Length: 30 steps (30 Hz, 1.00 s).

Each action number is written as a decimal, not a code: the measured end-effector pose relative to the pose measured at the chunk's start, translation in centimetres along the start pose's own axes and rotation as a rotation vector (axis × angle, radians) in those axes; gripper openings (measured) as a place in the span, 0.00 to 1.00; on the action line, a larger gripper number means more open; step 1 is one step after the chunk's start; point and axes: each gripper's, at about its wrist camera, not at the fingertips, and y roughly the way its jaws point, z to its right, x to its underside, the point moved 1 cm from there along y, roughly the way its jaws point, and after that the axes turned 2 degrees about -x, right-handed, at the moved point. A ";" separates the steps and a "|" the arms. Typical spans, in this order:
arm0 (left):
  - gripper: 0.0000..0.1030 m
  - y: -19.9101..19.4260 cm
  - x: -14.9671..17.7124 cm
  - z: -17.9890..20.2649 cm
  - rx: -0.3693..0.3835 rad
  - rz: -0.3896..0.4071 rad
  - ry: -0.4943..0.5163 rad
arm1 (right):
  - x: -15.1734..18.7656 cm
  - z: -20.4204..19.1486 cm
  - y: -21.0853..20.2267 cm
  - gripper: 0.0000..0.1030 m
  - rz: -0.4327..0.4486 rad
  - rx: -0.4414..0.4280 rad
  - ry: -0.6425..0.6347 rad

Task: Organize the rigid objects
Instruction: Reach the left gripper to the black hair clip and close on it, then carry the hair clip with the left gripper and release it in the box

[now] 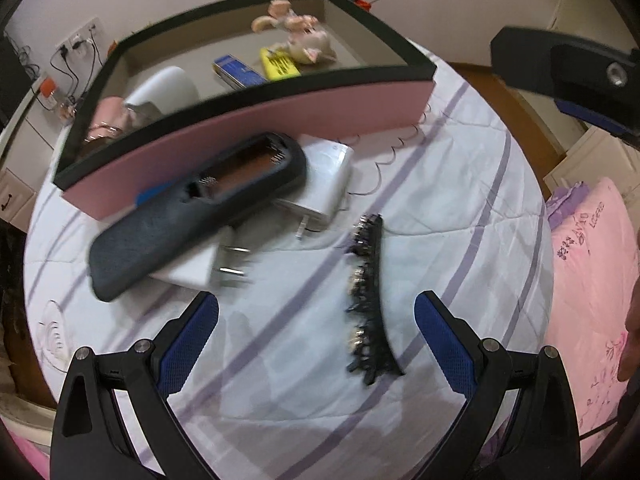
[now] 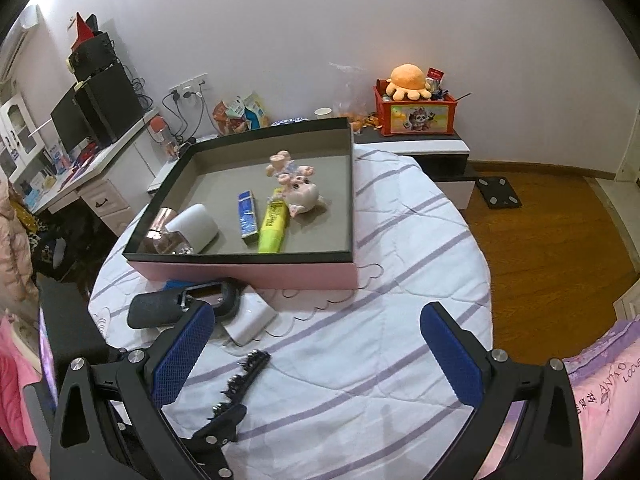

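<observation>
Left wrist view: the left gripper [image 1: 316,344] hovers with fingers apart and empty over a striped white quilt [image 1: 440,208]. Between its fingertips lies a black beaded hair clip [image 1: 370,300]. Farther left, a dark remote with its battery bay exposed [image 1: 200,208] rests on white chargers [image 1: 324,180], beside a pink-sided box [image 1: 280,120]. The right gripper [image 2: 316,340] is also spread apart, empty.

Pads [image 1: 444,344]: we see blue, rough, dimpled rubber.
Quilt [image 1: 440,208]: soft stitched cloth beneath us.
Charger [image 1: 328,176]: glossy white plastic ahead-left.
Box [image 2: 256,272]: matt card ahead.
</observation>
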 end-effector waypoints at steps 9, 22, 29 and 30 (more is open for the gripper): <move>0.97 1.9 -0.5 0.3 -0.014 -0.024 -0.054 | 0.7 2.1 1.1 1.00 -0.025 0.021 -0.002; 0.63 2.6 -2.0 1.6 -0.031 0.013 -0.047 | 1.7 5.1 2.4 1.00 -0.051 0.028 0.042; 0.16 1.5 -2.3 1.5 0.034 -0.003 -0.037 | 1.6 5.0 2.2 1.00 -0.040 0.026 0.051; 0.16 1.4 -2.3 1.5 0.041 -0.004 -0.035 | 1.6 4.9 2.1 1.00 -0.040 0.025 0.049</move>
